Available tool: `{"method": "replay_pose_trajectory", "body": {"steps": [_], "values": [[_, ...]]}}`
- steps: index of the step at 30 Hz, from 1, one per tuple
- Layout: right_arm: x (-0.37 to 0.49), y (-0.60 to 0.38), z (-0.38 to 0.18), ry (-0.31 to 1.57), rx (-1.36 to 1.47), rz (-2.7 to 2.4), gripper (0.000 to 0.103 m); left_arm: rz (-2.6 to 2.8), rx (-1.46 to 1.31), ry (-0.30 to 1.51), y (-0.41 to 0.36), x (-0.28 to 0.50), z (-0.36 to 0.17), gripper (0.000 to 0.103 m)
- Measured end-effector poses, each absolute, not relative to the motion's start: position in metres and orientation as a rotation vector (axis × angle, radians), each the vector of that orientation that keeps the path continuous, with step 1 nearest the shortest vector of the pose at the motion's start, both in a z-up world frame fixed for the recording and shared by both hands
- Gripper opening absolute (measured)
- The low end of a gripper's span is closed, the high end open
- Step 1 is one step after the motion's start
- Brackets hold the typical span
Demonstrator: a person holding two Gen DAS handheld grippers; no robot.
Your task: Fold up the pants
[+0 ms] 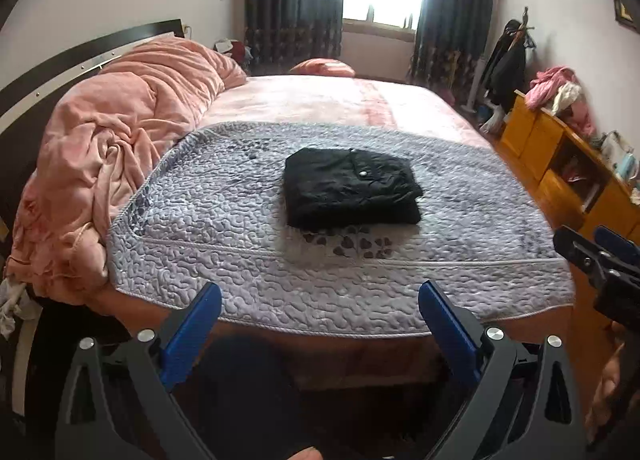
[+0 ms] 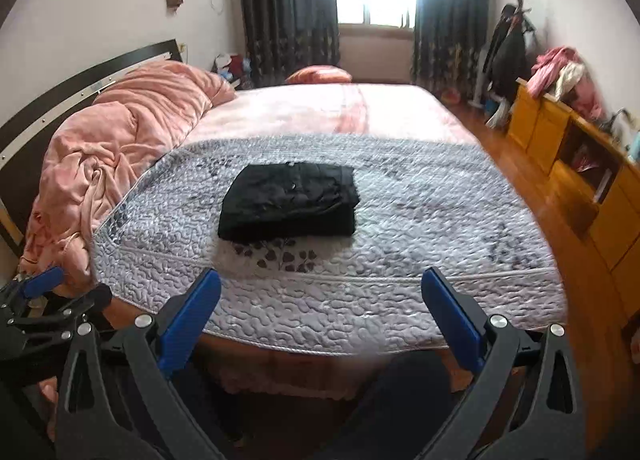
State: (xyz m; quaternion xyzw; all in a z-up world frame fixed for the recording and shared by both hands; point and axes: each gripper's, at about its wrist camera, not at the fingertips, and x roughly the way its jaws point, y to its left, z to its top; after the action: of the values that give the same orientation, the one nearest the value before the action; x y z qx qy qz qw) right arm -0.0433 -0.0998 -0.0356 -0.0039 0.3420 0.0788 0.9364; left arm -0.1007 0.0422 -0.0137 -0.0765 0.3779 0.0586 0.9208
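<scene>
Black pants [image 1: 350, 186] lie folded into a compact rectangle on the grey quilted cover [image 1: 224, 244] of the bed; they also show in the right wrist view [image 2: 290, 200]. My left gripper [image 1: 320, 292] is open and empty, held back over the bed's near edge, well short of the pants. My right gripper [image 2: 320, 280] is open and empty too, also back from the pants. The right gripper shows at the right edge of the left wrist view [image 1: 596, 256]; the left gripper shows at the left edge of the right wrist view [image 2: 44, 300].
A crumpled pink duvet [image 1: 120, 140] is piled at the left by the dark headboard [image 1: 60, 60]. A yellow wooden cabinet [image 1: 560, 164] with clothes on it stands at the right across a wooden floor [image 2: 516, 164]. Dark curtains and a bright window are at the back.
</scene>
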Motion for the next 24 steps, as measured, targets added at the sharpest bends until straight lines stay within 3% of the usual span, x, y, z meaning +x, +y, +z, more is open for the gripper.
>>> {"method": "replay_pose_trajectory", "body": {"steps": [10,24], "values": [[-0.077,-0.085,-0.002,0.613,-0.031,0.149,0.1,0.13,-0.178,0.713,0.051,-0.128,0.008,0.099],[-0.066,-0.075,-0.004,0.622,-0.041,0.135,0.1,0.133,-0.174,0.702,0.053,-0.12,0.012,0.099]]}}
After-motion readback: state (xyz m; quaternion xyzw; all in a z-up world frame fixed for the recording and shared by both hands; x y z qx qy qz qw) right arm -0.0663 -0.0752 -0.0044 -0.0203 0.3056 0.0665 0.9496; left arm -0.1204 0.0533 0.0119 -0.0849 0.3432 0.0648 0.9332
